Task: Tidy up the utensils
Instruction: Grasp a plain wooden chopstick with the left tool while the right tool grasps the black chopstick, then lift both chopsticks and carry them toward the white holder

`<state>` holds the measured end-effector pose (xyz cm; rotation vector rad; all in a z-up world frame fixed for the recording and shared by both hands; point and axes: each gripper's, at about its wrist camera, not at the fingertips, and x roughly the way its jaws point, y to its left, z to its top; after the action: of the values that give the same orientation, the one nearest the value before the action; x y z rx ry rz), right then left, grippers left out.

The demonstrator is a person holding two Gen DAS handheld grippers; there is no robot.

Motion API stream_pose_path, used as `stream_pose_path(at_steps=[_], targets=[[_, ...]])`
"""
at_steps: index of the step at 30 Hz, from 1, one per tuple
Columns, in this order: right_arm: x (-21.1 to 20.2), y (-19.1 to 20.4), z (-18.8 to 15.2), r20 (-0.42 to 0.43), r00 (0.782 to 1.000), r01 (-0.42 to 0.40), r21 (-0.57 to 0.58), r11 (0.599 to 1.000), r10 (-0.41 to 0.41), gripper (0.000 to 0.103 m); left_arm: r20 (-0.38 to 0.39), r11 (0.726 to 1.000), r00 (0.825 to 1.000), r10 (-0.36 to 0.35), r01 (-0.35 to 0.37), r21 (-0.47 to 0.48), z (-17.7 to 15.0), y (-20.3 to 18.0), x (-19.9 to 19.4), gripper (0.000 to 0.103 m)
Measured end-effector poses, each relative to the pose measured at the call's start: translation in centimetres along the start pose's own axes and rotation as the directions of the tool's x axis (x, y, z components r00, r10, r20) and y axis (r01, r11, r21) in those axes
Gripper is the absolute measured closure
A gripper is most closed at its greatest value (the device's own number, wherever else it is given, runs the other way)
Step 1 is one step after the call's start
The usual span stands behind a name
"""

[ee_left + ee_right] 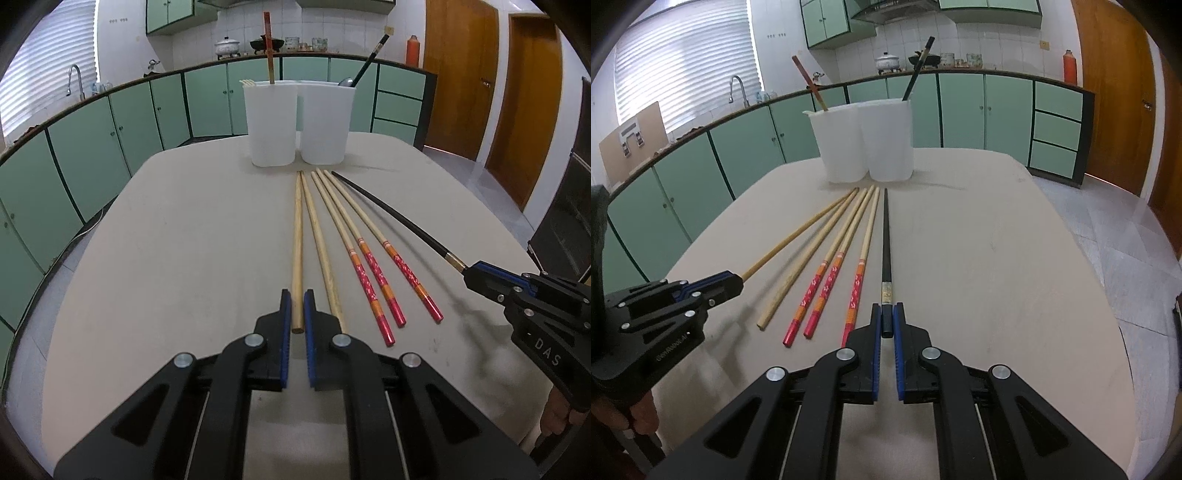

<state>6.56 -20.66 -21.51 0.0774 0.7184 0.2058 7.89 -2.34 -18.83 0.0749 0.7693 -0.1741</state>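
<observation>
The left gripper (297, 306) is clamped on the butt of the leftmost plain wooden chopstick (297, 236), and the right gripper (887, 317) is clenched on the thick end of the black chopstick (886, 236), each taken at the end farthest from the two white containers (273, 122), probably so the tips lead into those cups (which already hold a few utensils). The three red-handled chopsticks (369, 266) and the second plain one lie fanned between the held pair, tips near the containers; bare table (166, 240) lies left and right of the containers, and its edges are well clear of the fan.

light: bright window (683, 55), soft shadows | focus: sharp | edges: fisheye-bent, dark corners, perhaps blurred
</observation>
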Motion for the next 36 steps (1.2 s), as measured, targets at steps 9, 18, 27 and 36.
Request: stream_pose_path(at_steps=[9, 18, 27, 36], targets=[[-1.0, -0.1, 0.9, 0.046, 0.999, -0.004, -0.003, 1.0, 0.004, 0.097, 0.055, 1.0, 0.998, 0.012, -0.011, -0.017, 0.8, 0.5, -1.2, 0.097], [-3.7, -0.3, 3.8, 0.132, 0.991, -0.003, -0.029, 1.0, 0.007, 0.097, 0.188, 0.999, 0.982, 0.032, -0.032, -0.004, 3.9, 0.5, -5.1, 0.097], [-6.6, -0.9, 10.1, 0.225, 0.973, -0.05, -0.042, 0.998, 0.058, 0.097, 0.308, 1.0, 0.951, -0.005, 0.006, -0.004, 9.2, 1.4, -8.1, 0.097], [-6.3, -1.3, 16.2, 0.207, 0.973, -0.092, -0.042, 0.995, 0.098, 0.097, 0.341, 0.999, 0.939, -0.053, 0.05, 0.018, 13.4, 1.6, -8.8, 0.097]])
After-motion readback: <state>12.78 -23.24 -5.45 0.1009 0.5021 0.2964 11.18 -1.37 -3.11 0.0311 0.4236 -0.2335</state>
